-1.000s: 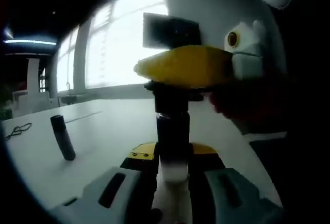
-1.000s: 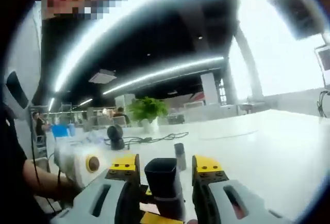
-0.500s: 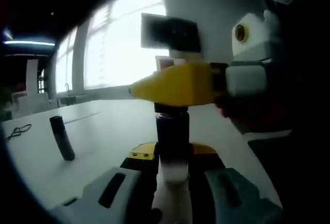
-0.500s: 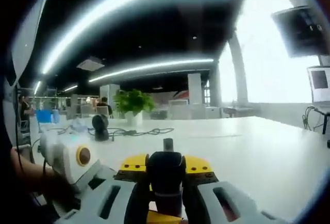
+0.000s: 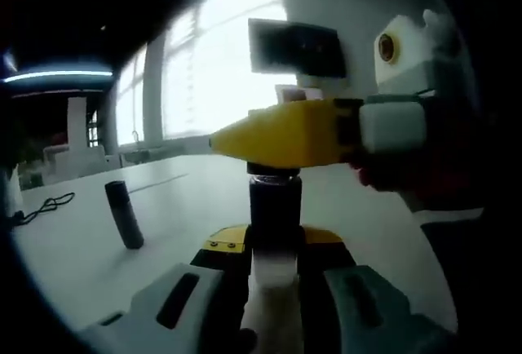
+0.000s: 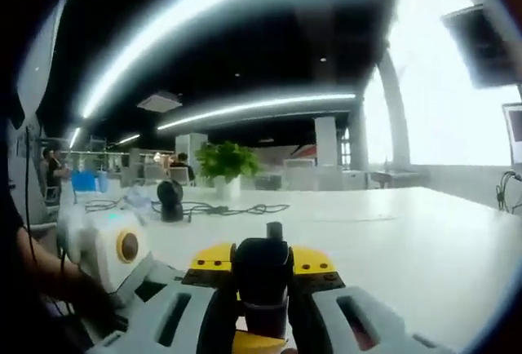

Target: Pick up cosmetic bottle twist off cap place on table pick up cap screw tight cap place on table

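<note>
Right now, in the left gripper view, the left gripper [image 5: 273,268] has its jaws squeezed on the cosmetic bottle [image 5: 274,232], which stands up in the lower middle of the frame over the white table [image 5: 188,215]. The right gripper [image 5: 281,134] comes in from the right side of that view, and its yellow jaws are clamped on the cap at the bottle's top. In the right gripper view, the dark cap [image 6: 262,276] sits pinched between the jaws at the bottom center, and a small dark tube [image 5: 124,214] stands alone on the table at the left of the left gripper view.
</note>
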### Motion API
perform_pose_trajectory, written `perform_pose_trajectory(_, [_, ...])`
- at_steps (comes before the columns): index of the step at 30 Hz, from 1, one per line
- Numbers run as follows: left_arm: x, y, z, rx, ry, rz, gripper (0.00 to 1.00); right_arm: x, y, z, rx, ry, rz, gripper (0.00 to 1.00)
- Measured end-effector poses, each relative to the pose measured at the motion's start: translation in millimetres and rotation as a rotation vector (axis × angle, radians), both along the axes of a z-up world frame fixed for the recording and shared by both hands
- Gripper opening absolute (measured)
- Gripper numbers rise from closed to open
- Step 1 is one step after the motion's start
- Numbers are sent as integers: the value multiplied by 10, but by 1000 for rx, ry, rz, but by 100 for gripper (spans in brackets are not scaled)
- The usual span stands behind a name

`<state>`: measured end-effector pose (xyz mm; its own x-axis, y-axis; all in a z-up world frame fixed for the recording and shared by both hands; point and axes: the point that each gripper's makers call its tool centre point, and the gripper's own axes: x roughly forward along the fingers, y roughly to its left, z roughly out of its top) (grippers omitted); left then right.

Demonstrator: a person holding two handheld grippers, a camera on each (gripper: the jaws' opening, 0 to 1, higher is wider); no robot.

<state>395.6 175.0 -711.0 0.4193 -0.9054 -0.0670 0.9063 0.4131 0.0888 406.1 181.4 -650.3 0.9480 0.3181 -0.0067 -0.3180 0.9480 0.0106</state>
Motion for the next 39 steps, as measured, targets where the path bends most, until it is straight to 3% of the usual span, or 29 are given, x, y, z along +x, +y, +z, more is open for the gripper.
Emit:
perform_pose_trajectory(6, [16, 15, -5, -4, 17, 4, 11, 22, 55, -10, -15, 12, 96, 17])
perform_pose_trajectory(11, [16, 20, -9, -8, 27, -3, 11, 0, 124, -11, -42, 10, 226, 17])
perform_pose_trajectory(19, [11, 24, -13, -10, 33, -10, 11, -25, 249, -16, -83, 31, 474, 17])
perform_pose_trajectory(24, [2, 28, -15, -10, 34, -15, 11, -81, 325, -5, -104, 9, 690, 17])
perform_pose_trajectory(29, [3, 32, -18, -11, 35, -17, 11, -109, 384, -6, -156, 11, 823, 17])
perform_pose_trajectory(39, [-27, 15, -25, -9, 36, -35, 11, -206, 371, -2, -112, 16, 1028, 17])
